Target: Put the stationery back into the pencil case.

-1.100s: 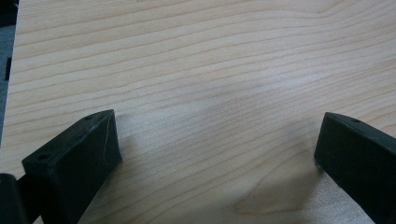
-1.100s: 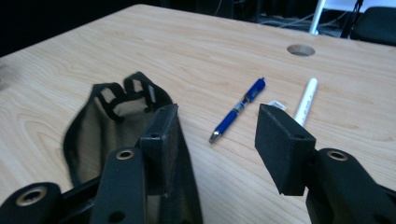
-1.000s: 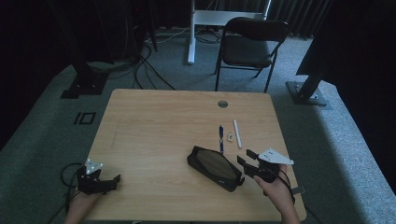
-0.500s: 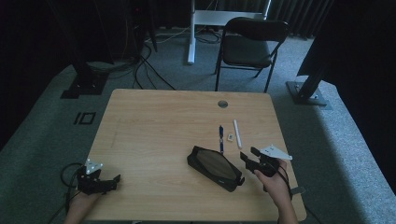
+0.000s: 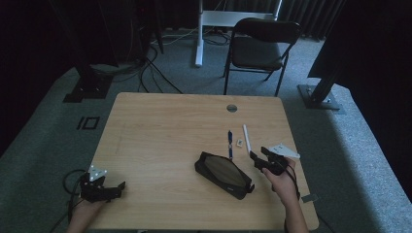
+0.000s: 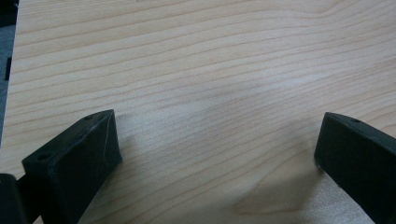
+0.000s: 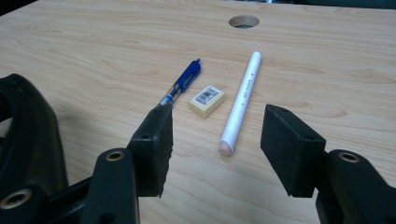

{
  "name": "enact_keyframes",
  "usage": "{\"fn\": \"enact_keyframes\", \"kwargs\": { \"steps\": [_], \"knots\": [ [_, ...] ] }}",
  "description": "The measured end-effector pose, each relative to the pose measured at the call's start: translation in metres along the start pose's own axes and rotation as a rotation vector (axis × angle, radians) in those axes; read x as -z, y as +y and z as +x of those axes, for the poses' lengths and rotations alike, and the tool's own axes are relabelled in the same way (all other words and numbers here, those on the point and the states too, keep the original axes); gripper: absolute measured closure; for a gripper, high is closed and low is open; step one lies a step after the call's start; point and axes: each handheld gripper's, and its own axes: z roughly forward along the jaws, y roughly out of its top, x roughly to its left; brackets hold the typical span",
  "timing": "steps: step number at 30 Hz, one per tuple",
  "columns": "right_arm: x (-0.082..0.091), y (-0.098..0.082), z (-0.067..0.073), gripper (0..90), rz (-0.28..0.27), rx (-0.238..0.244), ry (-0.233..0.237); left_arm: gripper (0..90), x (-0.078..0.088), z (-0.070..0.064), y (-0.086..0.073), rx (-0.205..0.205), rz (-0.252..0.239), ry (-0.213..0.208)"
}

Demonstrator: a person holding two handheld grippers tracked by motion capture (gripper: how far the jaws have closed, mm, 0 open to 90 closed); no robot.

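Right claw [image 5: 257, 161] has slid forward and a little lower toward the white cylindrical marker stick [image 7: 240, 102], jaws half-spread, having just widened, nothing between them. Marker lies on the pale wooden bench [image 5: 165, 126] straight ahead, near end just beyond the jaw tips, long axis running away from the claw. Blue pen [image 7: 181, 84] and small cream eraser [image 7: 207, 100] just beside it. Left claw [image 5: 109, 187] open, idle, well apart
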Motion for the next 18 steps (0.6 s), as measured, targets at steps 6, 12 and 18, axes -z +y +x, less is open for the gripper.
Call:
{"fn": "enact_keyframes", "kwargs": {
  "steps": [6, 12, 18],
  "knots": [
    [-0.013, 0.0, -0.002, 41.8, 0.003, -0.012, -0.018, 0.2, 0.0, 0.0, 0.0, 0.0, 0.0, 0.0],
    [-0.028, -0.002, -0.005, 41.9, 0.031, -0.008, -0.047, 0.2, 0.0, 0.0, 0.0, 0.0, 0.0, 0.0],
    [-0.04, -0.002, -0.007, 44.2, 0.068, -0.017, -0.049, 0.2, 0.0, 0.0, 0.0, 0.0, 0.0, 0.0]
  ]
}}
